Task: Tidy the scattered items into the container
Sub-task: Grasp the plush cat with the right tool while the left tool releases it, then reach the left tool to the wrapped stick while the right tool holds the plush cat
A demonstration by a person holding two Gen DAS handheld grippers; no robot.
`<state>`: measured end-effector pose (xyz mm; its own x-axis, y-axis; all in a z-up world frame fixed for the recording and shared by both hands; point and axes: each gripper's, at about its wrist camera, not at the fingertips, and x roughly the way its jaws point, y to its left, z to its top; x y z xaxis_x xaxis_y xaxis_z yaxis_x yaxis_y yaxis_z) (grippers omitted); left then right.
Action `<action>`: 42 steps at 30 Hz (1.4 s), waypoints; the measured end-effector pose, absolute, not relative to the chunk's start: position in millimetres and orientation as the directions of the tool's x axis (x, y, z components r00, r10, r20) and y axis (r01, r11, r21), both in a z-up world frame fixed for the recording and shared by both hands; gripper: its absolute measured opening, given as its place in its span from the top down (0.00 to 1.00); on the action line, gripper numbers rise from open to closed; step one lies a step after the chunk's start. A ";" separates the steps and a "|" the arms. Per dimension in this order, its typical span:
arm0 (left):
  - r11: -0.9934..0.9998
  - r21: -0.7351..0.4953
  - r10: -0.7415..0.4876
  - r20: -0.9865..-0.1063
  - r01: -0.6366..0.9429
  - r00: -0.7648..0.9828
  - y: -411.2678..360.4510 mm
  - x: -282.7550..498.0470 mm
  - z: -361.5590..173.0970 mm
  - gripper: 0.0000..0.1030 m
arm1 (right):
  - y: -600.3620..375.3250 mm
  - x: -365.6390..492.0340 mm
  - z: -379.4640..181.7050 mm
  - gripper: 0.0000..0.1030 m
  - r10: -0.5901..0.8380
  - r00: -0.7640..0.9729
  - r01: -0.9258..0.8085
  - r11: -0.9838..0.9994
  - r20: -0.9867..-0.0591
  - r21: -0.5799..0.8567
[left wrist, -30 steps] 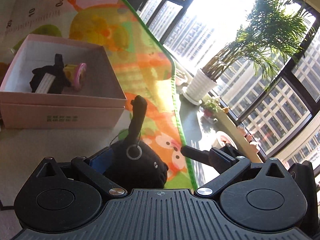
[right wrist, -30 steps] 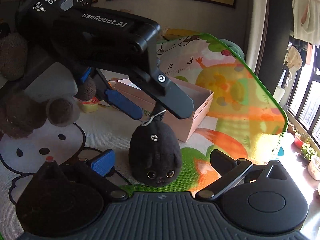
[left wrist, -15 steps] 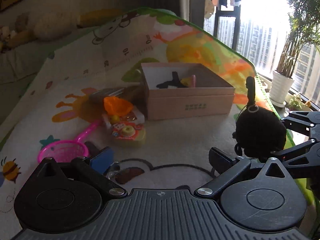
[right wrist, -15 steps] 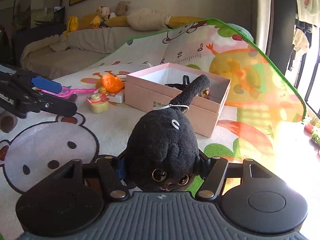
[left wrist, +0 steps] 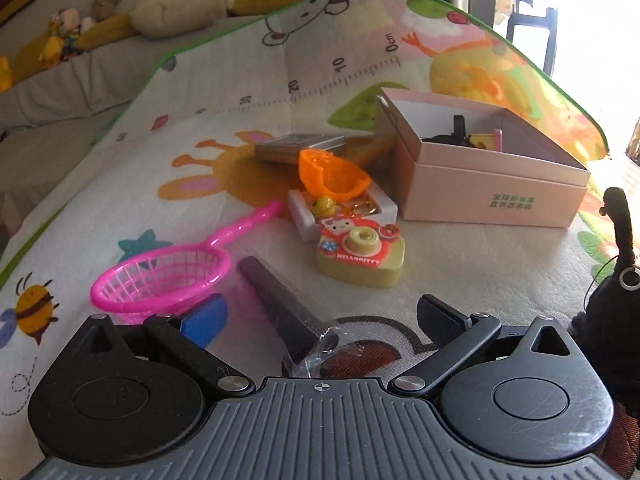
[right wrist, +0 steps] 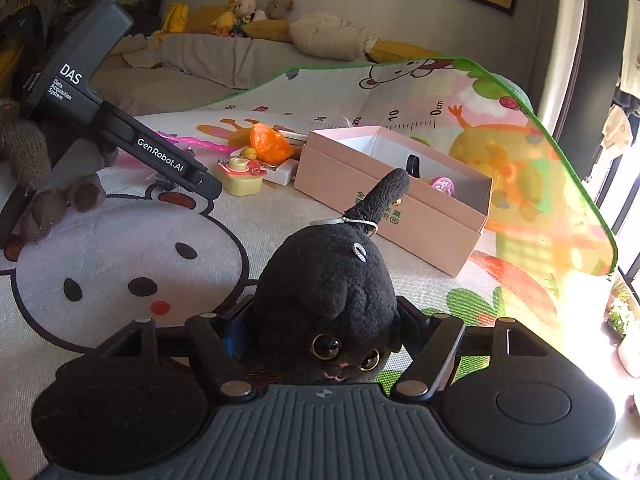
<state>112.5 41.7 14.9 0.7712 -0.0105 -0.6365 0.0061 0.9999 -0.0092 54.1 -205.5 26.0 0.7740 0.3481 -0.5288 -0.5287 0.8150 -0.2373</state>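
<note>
My right gripper [right wrist: 320,320] is shut on a black plush cat [right wrist: 324,280], held a little short of the pink box [right wrist: 400,216]; the cat also shows at the right edge of the left wrist view [left wrist: 612,312]. The pink box [left wrist: 492,200] holds a black item and a pink-yellow toy. My left gripper [left wrist: 320,316] is open and empty, over a dark wrapped bar [left wrist: 280,308]. Ahead of it lie a pink net scoop [left wrist: 160,276], a Hello Kitty toy camera [left wrist: 360,256], an orange shell [left wrist: 332,176] on a white tray, and a flat grey tin [left wrist: 300,146].
Everything lies on a cartoon play mat [left wrist: 200,160] whose far end curls up against a sofa with plush toys [right wrist: 260,12]. A window and a bright floor are at the right [right wrist: 628,300]. The left gripper's body [right wrist: 120,128] crosses the right wrist view.
My left gripper let go of the plush cat and swung left to the scattered toys. My right gripper closed on the cat and holds it.
</note>
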 end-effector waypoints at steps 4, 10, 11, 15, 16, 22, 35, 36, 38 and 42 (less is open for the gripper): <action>0.999 0.041 0.036 -0.634 -0.013 0.773 46.4 116.1 13.8 0.32 | -209.0 58.3 26.1 0.21 0.342 0.772 -0.515 0.830 -0.536 -0.213; 0.996 0.083 0.036 -0.622 0.020 0.782 43.5 100.5 18.9 0.55 | -210.1 57.3 25.6 0.18 0.342 0.774 -0.511 0.834 -0.533 -0.208; 0.995 0.096 0.036 -0.618 0.029 0.786 39.4 96.5 19.9 0.55 | -210.3 57.5 25.8 0.17 0.342 0.775 -0.510 0.835 -0.531 -0.207; 0.985 0.095 -0.054 -0.614 0.142 0.787 15.8 80.2 25.6 0.55 | -210.5 58.1 26.3 0.14 0.338 0.779 -0.504 0.839 -0.528 -0.205; 0.979 0.083 -0.096 -0.615 0.186 0.783 9.3 76.1 26.9 0.55 | -210.6 57.9 26.3 0.12 0.338 0.780 -0.502 0.840 -0.527 -0.206; 0.956 0.143 -0.109 -0.638 0.257 0.762 -3.9 68.0 22.3 0.39 | -211.8 56.1 27.2 0.08 0.330 0.791 -0.490 0.846 -0.515 -0.211; 0.991 0.129 0.119 -0.626 -0.048 0.771 83.5 69.9 37.9 0.08 | -207.6 55.2 26.1 0.02 0.318 0.794 -0.489 0.840 -0.518 -0.234; 0.997 0.072 0.049 -0.628 -0.004 0.777 79.2 68.8 41.3 0.08 | -207.2 55.1 25.9 0.01 0.317 0.794 -0.489 0.840 -0.519 -0.236; 0.997 0.021 -0.040 -0.625 0.068 0.780 63.5 72.7 44.1 0.08 | -207.2 56.0 25.9 0.01 0.318 0.792 -0.491 0.838 -0.520 -0.236; 0.986 0.089 -0.055 -0.632 0.143 0.773 31.1 100.2 35.8 0.34 | -206.8 56.0 25.4 0.00 0.312 0.795 -0.485 0.841 -0.520 -0.238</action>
